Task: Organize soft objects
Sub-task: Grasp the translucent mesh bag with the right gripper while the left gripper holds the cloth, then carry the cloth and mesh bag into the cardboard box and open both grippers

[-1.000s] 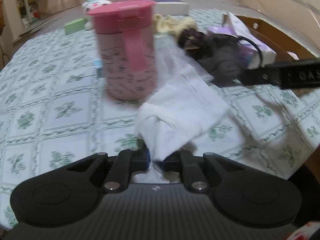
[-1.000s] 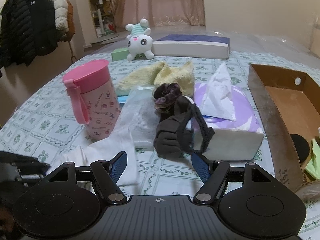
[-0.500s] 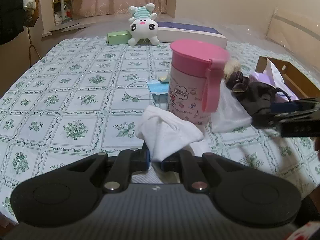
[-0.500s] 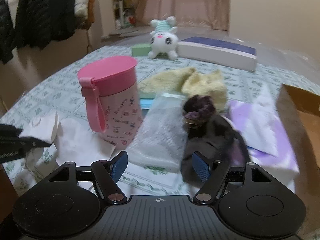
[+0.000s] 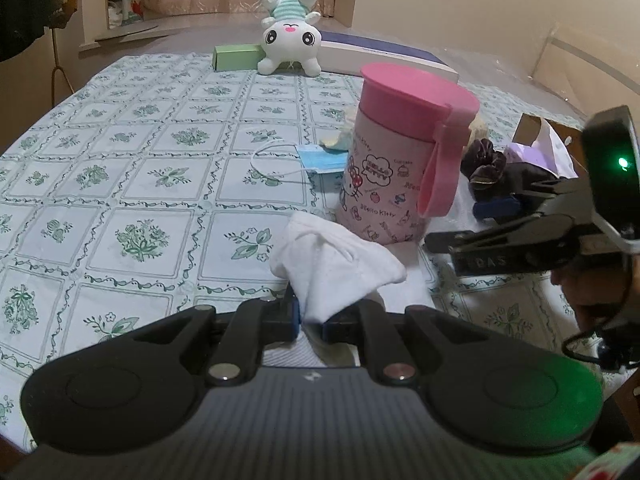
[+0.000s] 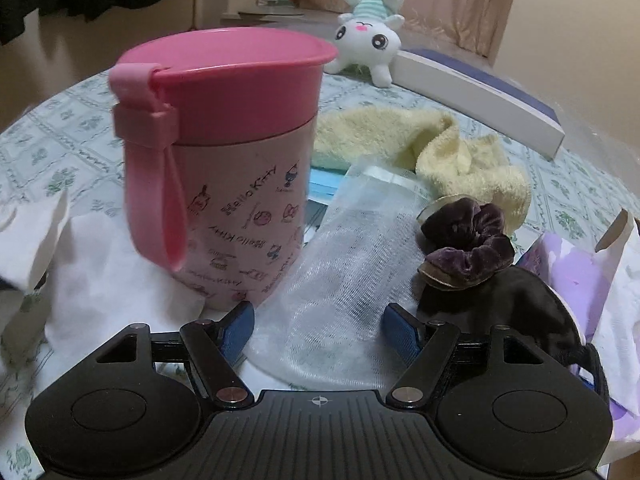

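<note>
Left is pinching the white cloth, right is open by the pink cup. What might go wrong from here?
1. The white cloth seems to run under the pink lidded cup; pulling with the left gripper may topple it.
2. The open right gripper straddles the translucent mesh pouch beside the cup; closing may nudge it.

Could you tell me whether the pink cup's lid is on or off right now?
On. The pink lid sits flush over the pink cup, which stands upright on the table, its strap hanging down the side.

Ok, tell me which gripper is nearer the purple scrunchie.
Right. The right gripper is open just short of the purple scrunchie; the left gripper, shut on the white cloth, sits beyond the pink cup.
</note>
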Demonstrator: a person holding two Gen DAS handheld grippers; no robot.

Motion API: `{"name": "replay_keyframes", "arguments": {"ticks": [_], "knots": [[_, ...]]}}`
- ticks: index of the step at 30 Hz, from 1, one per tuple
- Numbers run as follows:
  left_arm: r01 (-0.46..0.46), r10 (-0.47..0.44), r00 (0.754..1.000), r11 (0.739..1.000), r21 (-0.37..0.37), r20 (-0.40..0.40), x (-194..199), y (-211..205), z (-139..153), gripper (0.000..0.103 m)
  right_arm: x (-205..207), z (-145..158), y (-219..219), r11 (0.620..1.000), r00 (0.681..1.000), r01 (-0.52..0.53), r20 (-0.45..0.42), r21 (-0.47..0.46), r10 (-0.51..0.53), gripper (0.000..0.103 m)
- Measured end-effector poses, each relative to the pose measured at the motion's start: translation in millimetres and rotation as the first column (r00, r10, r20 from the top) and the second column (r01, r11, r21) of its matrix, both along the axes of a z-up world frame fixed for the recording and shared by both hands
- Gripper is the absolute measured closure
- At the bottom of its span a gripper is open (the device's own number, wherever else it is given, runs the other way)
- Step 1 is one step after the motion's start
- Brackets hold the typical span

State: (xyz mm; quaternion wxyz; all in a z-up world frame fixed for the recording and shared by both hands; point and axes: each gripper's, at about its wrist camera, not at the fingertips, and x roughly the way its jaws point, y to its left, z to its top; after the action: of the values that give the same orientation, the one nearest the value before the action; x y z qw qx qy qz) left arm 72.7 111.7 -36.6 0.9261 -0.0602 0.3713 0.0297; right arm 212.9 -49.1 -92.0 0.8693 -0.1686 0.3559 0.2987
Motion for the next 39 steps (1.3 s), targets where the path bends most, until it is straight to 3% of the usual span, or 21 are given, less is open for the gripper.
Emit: {"name": "replay_keyframes", "arguments": {"ticks": [2, 3, 6, 8, 17, 26, 39], "knots": [[0.006, -0.006, 1.000, 1.000, -0.001, -0.001, -1, 0, -1, 0.095, -2, 1, 1, 1.000, 1.000, -0.003, 0.016, -0.018, 0.003, 0.064], [0.009, -0.009, 1.000, 1.000, 0.001, -0.003, -1, 0, -1, 0.095, -4, 2, 1, 1.000, 1.000, -0.002, 0.022, -0.029, 0.003, 0.072], [0.018, -0.018, 1.000, 1.000, -0.001, -0.007, -3, -2, -2, 0.095, -11, 5, -2, 0.999, 0.999, 0.003, 0.040, -0.045, -0.001, 0.095], [0.025, -0.025, 1.000, 1.000, -0.002, -0.009, -5, -4, -2, 0.095, -20, 10, -3, 0.998, 0.998, 0.003, 0.060, -0.055, 0.000, 0.101], [0.061, -0.061, 0.998, 0.998, 0.001, 0.011, -17, -21, 9, 0.095, -75, 40, -35, 0.999, 0.999, -0.009, 0.040, 0.043, 0.007, 0.102], [0.108, -0.108, 0.992, 0.994, 0.010, 0.060, -35, -44, 33, 0.095, -130, 75, -86, 0.988, 0.995, 0.064, 0.062, 0.140, -0.074, 0.102], [0.261, -0.260, 0.956, 0.965, 0.008, 0.134, -34, -109, 76, 0.095, -164, 116, -164, 0.952, 0.970, 0.185, 0.109, 0.243, -0.217, 0.102]]}}
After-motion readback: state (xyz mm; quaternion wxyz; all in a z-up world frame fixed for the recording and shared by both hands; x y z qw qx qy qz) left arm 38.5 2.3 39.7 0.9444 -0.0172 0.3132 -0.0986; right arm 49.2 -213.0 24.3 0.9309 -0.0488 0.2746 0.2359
